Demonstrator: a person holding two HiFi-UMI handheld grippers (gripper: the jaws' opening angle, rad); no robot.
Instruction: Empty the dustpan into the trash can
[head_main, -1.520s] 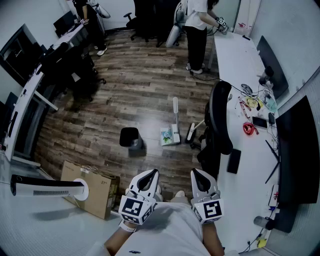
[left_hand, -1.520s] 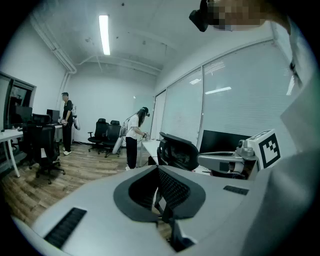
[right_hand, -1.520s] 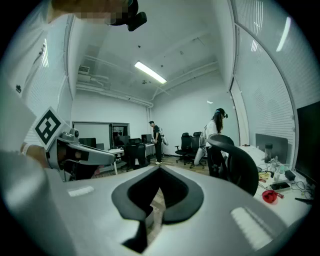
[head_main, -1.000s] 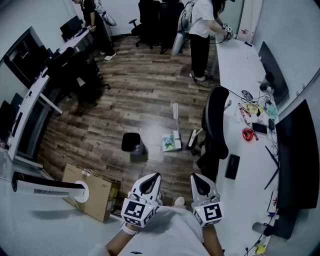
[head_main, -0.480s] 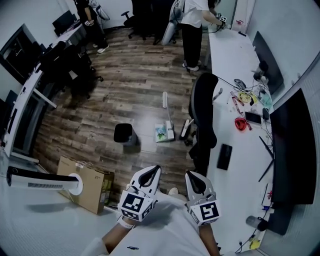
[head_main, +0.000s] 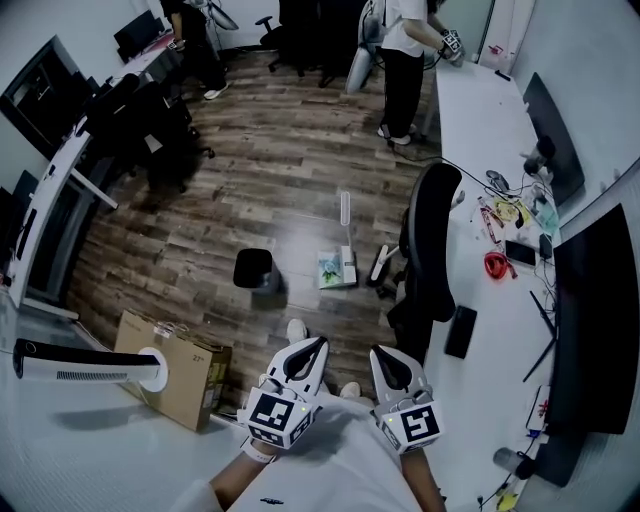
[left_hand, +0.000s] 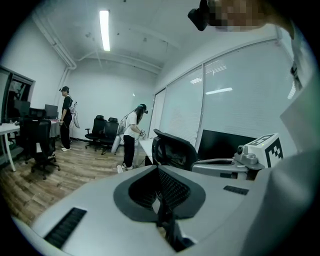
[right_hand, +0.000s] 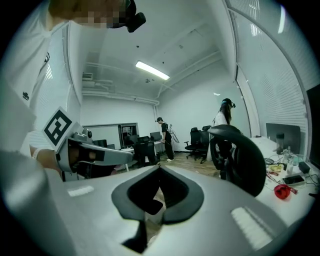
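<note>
The fingers (left_hand: 173, 189) of the left gripper (left_hand: 158, 169) are pressed together with nothing between them, and the fingers (right_hand: 176, 196) of the right gripper (right_hand: 159, 170) are likewise closed and empty. In the head view the 2 grippers, left (head_main: 314, 346) and right (head_main: 379, 353), sit side by side close to the person's body, both pointing out over the wooden floor (head_main: 270, 170) and touching none of the things on it. The dustpan (head_main: 337, 270) stands on the floor ahead of them, well apart from both, its long handle upright and pale scraps in its pan. The black trash can (head_main: 254, 269) stands near it on the left, with bare floor between the 2. A black office chair (head_main: 431, 250) is just to the right of the dustpan, beside a long white tabletop (head_main: 478, 130) that carries cables and small items. A cardboard box (head_main: 176, 374) lies on the floor at the lower left. A person (head_main: 402, 55) stands at the far end of the tabletop.
</note>
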